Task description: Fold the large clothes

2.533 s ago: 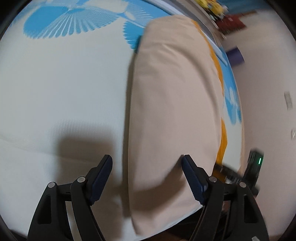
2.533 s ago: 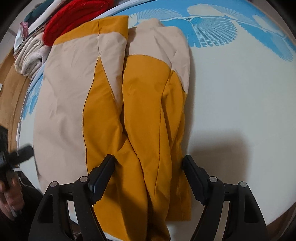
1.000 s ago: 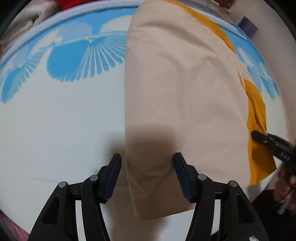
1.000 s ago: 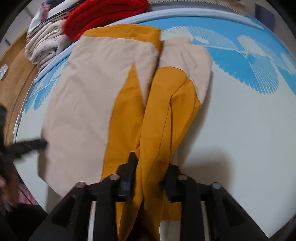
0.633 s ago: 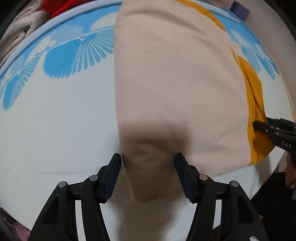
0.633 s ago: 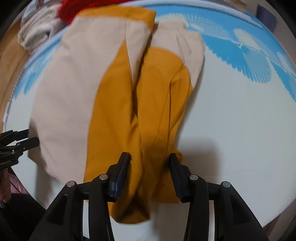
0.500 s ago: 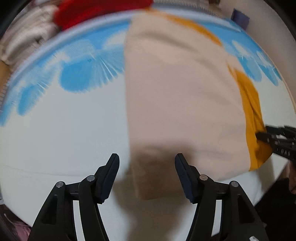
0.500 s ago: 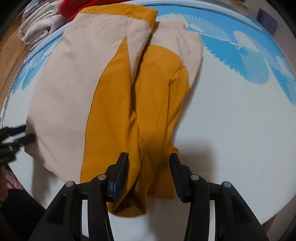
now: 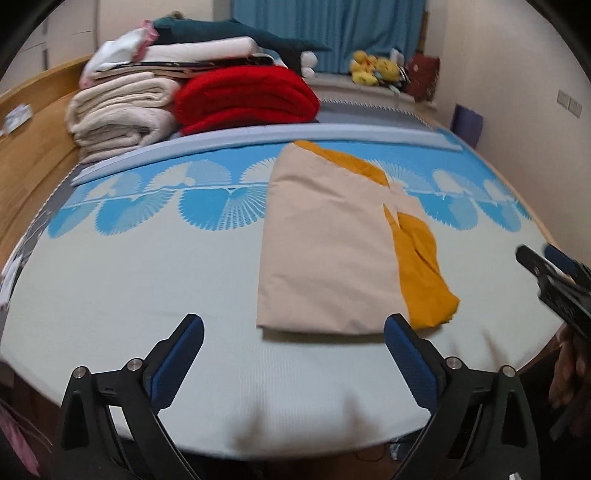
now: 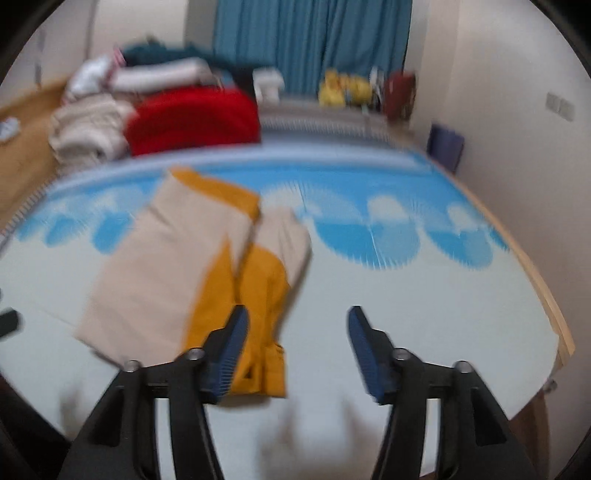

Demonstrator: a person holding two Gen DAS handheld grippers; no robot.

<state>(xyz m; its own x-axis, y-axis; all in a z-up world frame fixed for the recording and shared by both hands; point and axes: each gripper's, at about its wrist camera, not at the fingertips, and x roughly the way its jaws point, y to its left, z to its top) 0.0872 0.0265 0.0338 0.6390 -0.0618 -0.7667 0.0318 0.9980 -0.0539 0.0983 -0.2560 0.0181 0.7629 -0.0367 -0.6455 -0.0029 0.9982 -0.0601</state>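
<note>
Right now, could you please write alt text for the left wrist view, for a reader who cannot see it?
A folded beige and mustard garment lies flat on a white and blue bed cover, released by the open left gripper. Folded blankets are stacked behind; the right gripper shows at the right edge.

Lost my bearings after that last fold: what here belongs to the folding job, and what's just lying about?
Part of the job:
- beige and mustard-yellow folded garment, flat on the bed
- left gripper, jaws just opened, nothing between them
- right gripper, likewise

Lying about:
- red folded blanket
- cream folded blanket
- yellow plush toys
- blue curtain
</note>
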